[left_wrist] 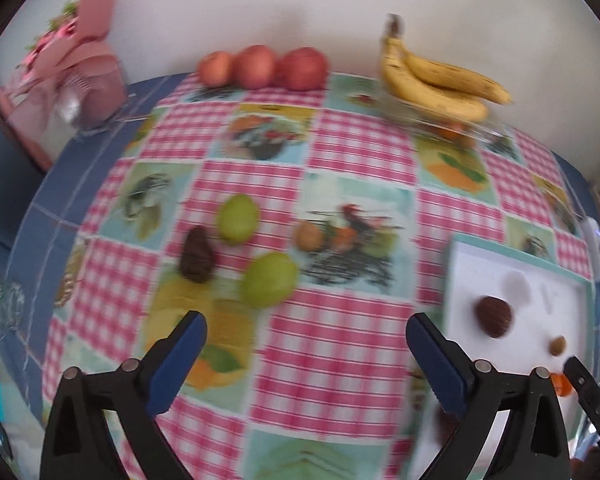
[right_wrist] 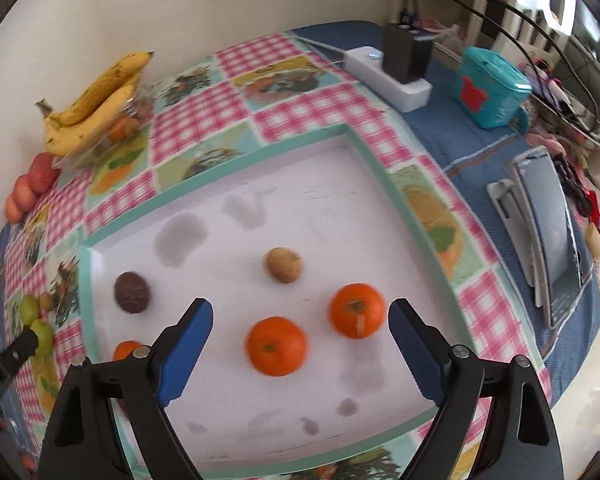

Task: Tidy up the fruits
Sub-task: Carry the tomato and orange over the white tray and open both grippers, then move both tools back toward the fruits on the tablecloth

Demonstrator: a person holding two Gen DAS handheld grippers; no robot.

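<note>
Three oranges (right_wrist: 276,346) lie on the white tray (right_wrist: 228,162) atop a checked tablecloth (left_wrist: 340,344), three apples (left_wrist: 260,66) sit by the wall (left_wrist: 260,8), and both the left gripper (left_wrist: 306,334) and the right gripper (right_wrist: 300,322) are spread and empty.

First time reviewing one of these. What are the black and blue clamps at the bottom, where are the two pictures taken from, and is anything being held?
They are hand-held grippers, one in each of a person's hands, each carrying a fisheye camera looking along its fingers. The left hand-held gripper is open and empty over a checked tablecloth with two green fruits, a dark avocado, apples and bananas. The right hand-held gripper, also open and empty, hovers above a white tray holding oranges, a walnut and a dark brown fruit.
</note>
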